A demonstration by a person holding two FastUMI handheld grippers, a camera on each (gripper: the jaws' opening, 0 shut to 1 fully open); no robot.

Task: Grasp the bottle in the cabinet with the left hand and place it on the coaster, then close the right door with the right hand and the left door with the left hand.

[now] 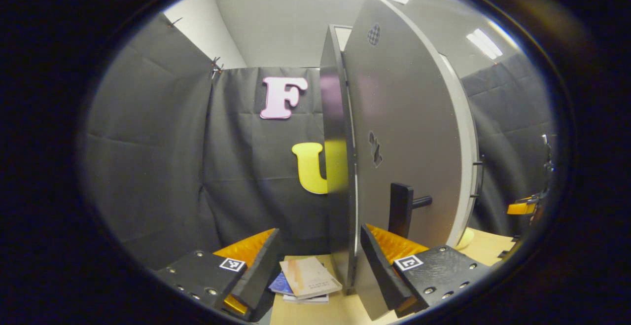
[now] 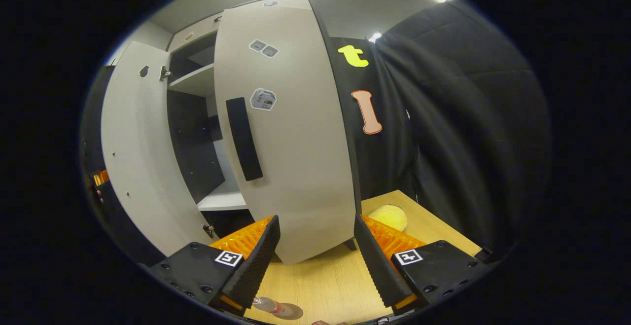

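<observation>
The left gripper's (image 1: 309,266) fingers (image 1: 259,266) stood wide apart and held nothing; between them rose the thin edge of the cabinet's left door (image 1: 340,167), swung out, its grey face carrying a dark bar handle (image 1: 400,209). The right gripper (image 2: 315,261) was likewise spread wide and empty, with the lower corner of the right door (image 2: 291,132) between its fingers (image 2: 256,261). That door was pale grey with a dark vertical handle (image 2: 243,138) and a few small stickers, and stood part open.

The bottle (image 2: 273,307) lay at the very bottom of the right gripper view on a round coaster (image 2: 291,311), clear-bodied with a reddish band; whether it stood or lay there could not be told.

The table (image 2: 325,280) was light wood. A small stack of books (image 1: 305,279) lay on it beside the left door, and a yellow fluffy thing (image 2: 388,216) sat near the right door. Inside the cabinet pale shelves (image 2: 222,199) showed. Black cloth walled the booth, with strip lights overhead.
</observation>
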